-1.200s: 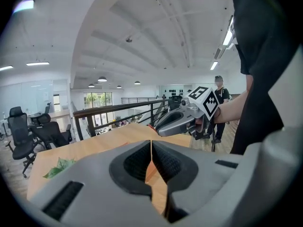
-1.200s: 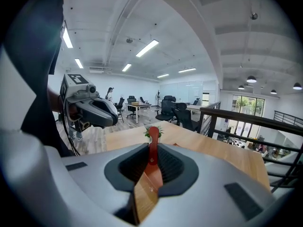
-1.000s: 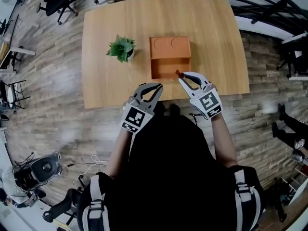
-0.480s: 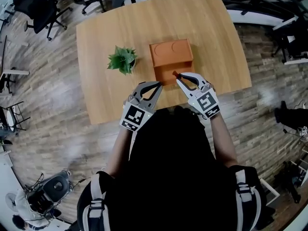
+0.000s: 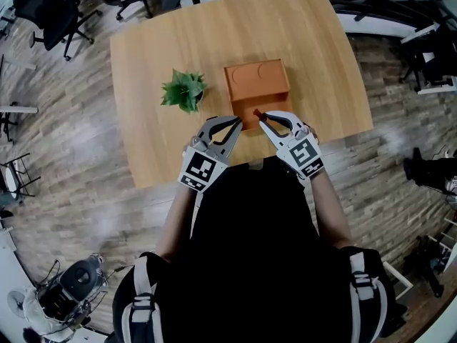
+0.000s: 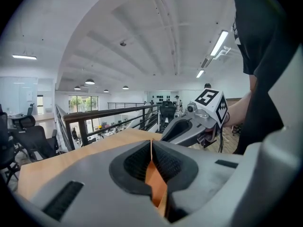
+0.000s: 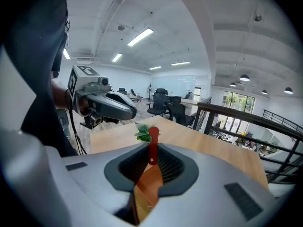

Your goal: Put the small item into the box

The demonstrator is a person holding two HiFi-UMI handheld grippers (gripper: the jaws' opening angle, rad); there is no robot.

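An orange box (image 5: 258, 79) stands on the wooden table (image 5: 314, 63), its open compartment (image 5: 246, 106) on the near side. My right gripper (image 5: 260, 116) is shut on a small red stick-like item (image 5: 257, 112) at the box's near edge. In the right gripper view the red item (image 7: 153, 144) stands upright between the jaws of the right gripper (image 7: 152, 150), with orange box surface (image 7: 147, 188) below. My left gripper (image 5: 234, 123) hovers shut and empty by the box's near left corner. In the left gripper view the left gripper (image 6: 151, 148) has its jaws together.
A small potted green plant (image 5: 183, 91) stands on the table left of the box and also shows in the right gripper view (image 7: 142, 132). Office chairs (image 5: 50, 9) and a railing surround the table. The table's near edge (image 5: 178, 174) lies just below the grippers.
Both grippers have edged toward the box. The right one, still holding the red item, has shifted left along the box's near edge. The head view has shifted slightly.
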